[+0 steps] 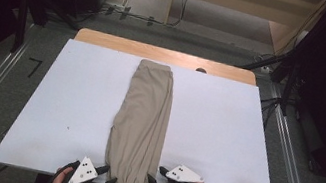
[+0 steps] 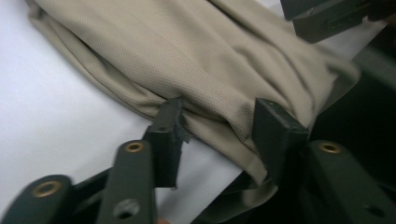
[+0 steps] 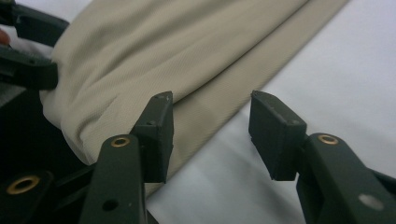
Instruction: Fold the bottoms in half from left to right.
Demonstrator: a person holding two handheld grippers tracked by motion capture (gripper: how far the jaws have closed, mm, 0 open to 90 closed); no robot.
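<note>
left claw [image 2: 217, 122] and right claw [image 3: 210, 133] part-open at near hem, folded garment [image 1: 141, 123] lengthwise away

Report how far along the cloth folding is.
Done: the beige knit garment already lies folded into a long narrow strip down the white table cover. In hand: both tools sit at its near end, the left tool with fabric between its jaws, the right tool straddling the garment's edge, its jaws still apart. Left: probably gripping that end and folding the strip across its length.

White board [image 1: 73, 101] on wooden table [image 1: 109, 40]; cables [image 1: 129, 13] on floor.
</note>
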